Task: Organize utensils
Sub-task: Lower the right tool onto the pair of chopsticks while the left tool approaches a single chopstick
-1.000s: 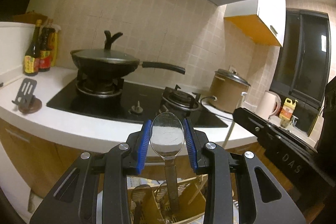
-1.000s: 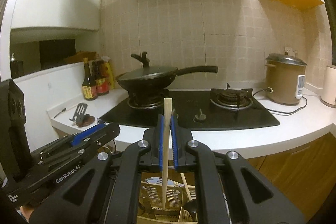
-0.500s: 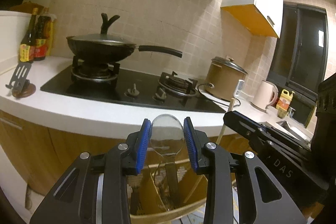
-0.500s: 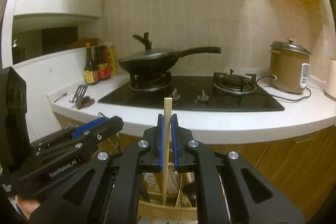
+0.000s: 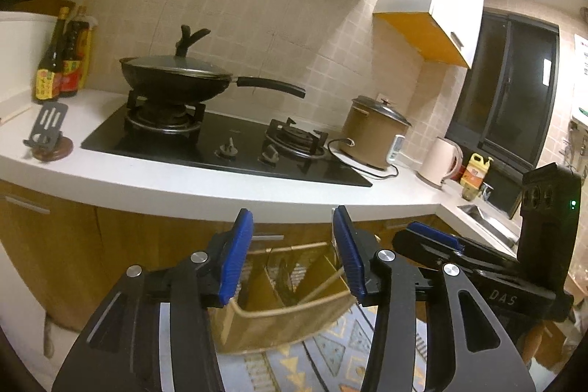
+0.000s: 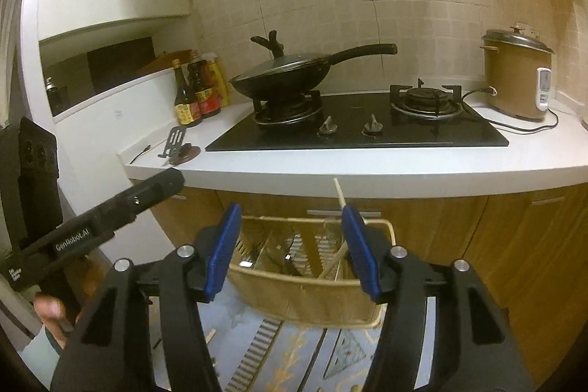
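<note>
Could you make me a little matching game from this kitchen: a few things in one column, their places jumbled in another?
Things:
1. wok
2. rice cooker
3. chopstick
4. sauce bottles

Places:
a. leaning in the basket below the counter
b. on the left burner
c. on the counter, right of the stove
d. on the counter, left of the stove

Pairs: 1-b, 2-c, 3-a, 4-d

both claws, left [image 5: 292, 252] and right [image 6: 290, 250], just opened, empty.
</note>
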`<state>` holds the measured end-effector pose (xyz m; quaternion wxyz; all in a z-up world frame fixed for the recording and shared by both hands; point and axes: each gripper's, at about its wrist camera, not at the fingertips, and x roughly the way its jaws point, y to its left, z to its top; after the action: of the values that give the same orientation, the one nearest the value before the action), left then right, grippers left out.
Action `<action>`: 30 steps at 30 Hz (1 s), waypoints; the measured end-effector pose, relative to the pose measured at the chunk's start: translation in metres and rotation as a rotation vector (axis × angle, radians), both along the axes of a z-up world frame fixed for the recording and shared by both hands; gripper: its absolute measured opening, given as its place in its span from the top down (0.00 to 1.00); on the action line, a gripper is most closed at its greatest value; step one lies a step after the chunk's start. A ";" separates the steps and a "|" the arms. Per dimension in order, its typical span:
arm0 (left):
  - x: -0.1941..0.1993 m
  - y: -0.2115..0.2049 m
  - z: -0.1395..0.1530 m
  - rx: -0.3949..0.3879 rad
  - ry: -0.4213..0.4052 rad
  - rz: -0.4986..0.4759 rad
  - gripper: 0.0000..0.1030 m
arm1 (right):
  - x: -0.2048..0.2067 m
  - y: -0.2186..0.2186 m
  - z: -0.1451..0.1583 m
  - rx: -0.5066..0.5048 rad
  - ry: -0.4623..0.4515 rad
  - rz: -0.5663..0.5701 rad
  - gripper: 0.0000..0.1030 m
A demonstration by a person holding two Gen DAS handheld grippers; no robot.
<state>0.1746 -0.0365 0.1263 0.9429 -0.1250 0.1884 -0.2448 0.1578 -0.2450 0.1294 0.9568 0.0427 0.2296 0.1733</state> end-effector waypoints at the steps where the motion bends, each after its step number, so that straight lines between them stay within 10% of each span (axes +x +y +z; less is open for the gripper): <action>1: -0.006 0.003 0.001 0.001 0.002 -0.002 0.55 | -0.003 0.001 0.001 -0.001 0.009 0.001 0.48; 15: -0.064 0.041 -0.017 0.132 0.108 0.014 0.52 | -0.047 0.027 -0.052 0.018 0.418 -0.017 0.48; 24: -0.052 0.049 -0.085 0.316 0.361 0.007 0.52 | -0.061 0.065 -0.129 0.019 0.606 0.015 0.48; 30: -0.032 0.063 -0.143 0.282 0.547 -0.045 0.53 | -0.075 0.099 -0.159 -0.041 0.608 0.055 0.48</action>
<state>0.1427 0.0269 -0.0172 0.8595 -0.0498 0.4700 -0.1944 0.0826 -0.1458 -0.0296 0.8397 0.0670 0.5101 0.1737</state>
